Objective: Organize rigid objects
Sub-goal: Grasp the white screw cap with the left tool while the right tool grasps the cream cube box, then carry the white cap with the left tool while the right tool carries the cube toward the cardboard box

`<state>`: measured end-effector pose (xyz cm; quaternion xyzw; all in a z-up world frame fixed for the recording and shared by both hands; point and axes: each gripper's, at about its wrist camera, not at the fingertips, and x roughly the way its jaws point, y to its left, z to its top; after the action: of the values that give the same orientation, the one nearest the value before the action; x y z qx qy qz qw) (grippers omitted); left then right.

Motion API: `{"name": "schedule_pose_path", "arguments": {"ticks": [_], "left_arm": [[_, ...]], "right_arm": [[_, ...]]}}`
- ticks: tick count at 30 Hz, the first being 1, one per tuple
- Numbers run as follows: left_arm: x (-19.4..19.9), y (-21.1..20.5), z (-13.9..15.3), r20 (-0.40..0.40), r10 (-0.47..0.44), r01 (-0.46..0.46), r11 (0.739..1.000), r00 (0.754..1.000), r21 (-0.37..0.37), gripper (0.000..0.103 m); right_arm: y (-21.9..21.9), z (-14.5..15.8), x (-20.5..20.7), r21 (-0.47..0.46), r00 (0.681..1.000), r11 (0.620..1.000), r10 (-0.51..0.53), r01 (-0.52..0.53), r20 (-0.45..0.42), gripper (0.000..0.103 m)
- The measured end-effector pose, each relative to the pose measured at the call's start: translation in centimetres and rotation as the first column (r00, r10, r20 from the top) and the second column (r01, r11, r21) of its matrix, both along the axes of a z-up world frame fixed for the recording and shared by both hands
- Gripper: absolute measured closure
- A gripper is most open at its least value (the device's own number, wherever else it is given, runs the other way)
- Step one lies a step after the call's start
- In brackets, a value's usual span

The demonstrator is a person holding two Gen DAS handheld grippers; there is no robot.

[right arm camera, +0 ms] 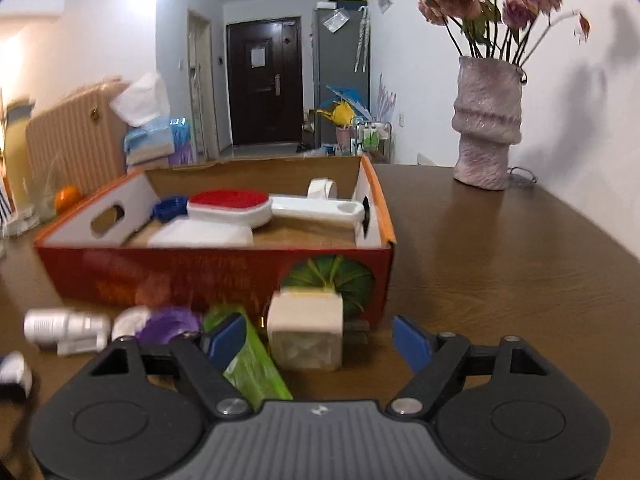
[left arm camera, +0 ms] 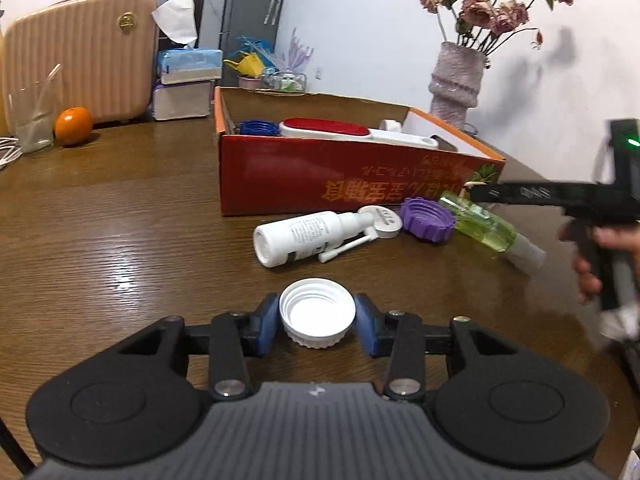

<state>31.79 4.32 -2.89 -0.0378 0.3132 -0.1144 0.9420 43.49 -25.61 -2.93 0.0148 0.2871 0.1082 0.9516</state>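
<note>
Between your left gripper (left arm camera: pixel 317 322) pads sits one white cap (left arm camera: pixel 317 311), open side up, ribbed round its rim, resting on the wooden table (left arm camera: pixel 120 240); the jaws stand narrow, both blue pads touching its sides, so you grip it. From that cap, at twelve o'clock lies one white spray bottle (left arm camera: pixel 298 236) on its side, nozzle folded out. At one o'clock you have one small white lid (left arm camera: pixel 380 221), one purple ribbed cap (left arm camera: pixel 428 219) and one clear green bottle (left arm camera: pixel 486 228), lying flat. Beyond them stands one red cardboard box (left arm camera: pixel 340 184), holding one blue cap (left arm camera: pixel 259 127), one red-and-white brush (left arm camera: pixel 332 130) and one white roll (right arm camera: pixel 322 189).

Your right hand (left arm camera: pixel 588 272) comes in at three o'clock, holding the right gripper (right arm camera: pixel 320 344) level-ish, tilted down toward the box. Its jaws stand wide, gripping nothing; one pale cube-shaped block (right arm camera: pixel 306 330) stands between them, untouched, the green bottle under the left pad.
</note>
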Motion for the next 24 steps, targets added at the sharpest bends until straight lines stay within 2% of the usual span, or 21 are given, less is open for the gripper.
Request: {"name": "schedule_pose_path", "arguments": {"ticks": [3, 8, 14, 16, 19, 24], "left_arm": [[-0.1, 0.2, 0.1, 0.007, 0.000, 0.001, 1.000, 1.000, -0.023, 0.062], [-0.7, 0.7, 0.4, 0.036, 0.028, -0.026, 0.999, 0.999, -0.047, 0.062], [-1.1, 1.5, 0.5, 0.053, 0.050, -0.046, 0.995, 0.997, -0.087, 0.062], [-1.4, 1.7, 0.6, 0.059, 0.074, -0.068, 0.994, 0.996, -0.089, 0.062], [-2.2, 1.5, 0.8, 0.075, 0.109, -0.105, 0.993, 0.991, -0.052, 0.062], [-5.5, 1.0, 1.5, 0.112, 0.142, -0.139, 0.990, 0.983, -0.031, 0.062]], "right_arm": [[0.1, -0.5, 1.9, 0.038, 0.999, 0.999, -0.009, 0.010, -0.046, 0.037], [1.1, -1.1, 2.1, 0.009, 0.999, 0.999, -0.032, 0.033, -0.032, 0.038], [0.6, -1.1, 1.3, 0.020, 0.998, 0.998, -0.053, 0.053, -0.031, 0.038], [0.0, -0.9, 0.5, 0.038, 0.997, 0.997, -0.072, 0.073, -0.033, 0.038], [-1.1, -0.2, -1.5, 0.048, 0.994, 0.993, -0.104, 0.105, -0.015, 0.038], [-2.5, 2.3, -7.1, 0.014, 0.987, 0.990, -0.139, 0.139, 0.076, 0.038]]}}
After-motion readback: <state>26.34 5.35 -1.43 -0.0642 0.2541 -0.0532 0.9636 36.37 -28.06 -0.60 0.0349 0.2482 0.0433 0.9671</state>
